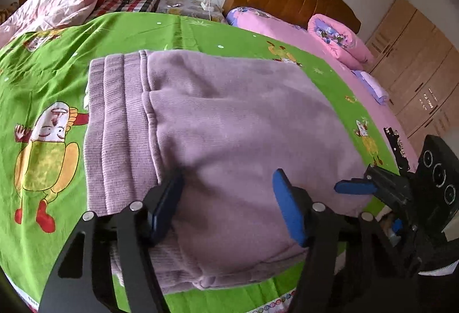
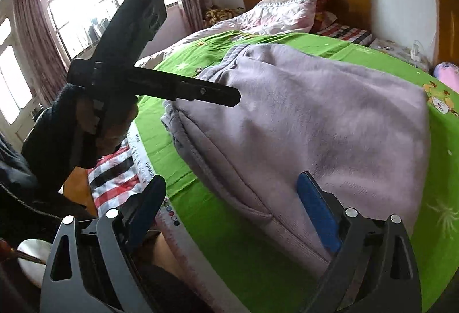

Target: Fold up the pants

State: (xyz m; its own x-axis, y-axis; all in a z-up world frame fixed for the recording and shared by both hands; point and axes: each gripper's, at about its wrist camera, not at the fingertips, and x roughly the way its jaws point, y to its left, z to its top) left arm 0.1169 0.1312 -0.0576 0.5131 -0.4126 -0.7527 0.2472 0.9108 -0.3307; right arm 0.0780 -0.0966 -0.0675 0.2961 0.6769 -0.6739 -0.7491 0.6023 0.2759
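pants (image 1: 218, 123): lilac, folded into a thick stack, I see them mid-frame on the green sheet (image 1: 43, 78)
left gripper (image 1: 226, 204): my jaws apart over the pants' near edge, nothing clamped
right gripper (image 2: 229, 215): jaws wide apart, empty, lower frame at the pants' near corner
pink bedding (image 1: 338, 37): upper right

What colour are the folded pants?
Pale lilac pants, seen best from the left wrist.

Pants (image 1: 218, 123): folded, lying on bedsheet (image 1: 43, 69). Behind: rolled quilt (image 1: 338, 40), 2 headboards. Both grippers near the pants' front edge.
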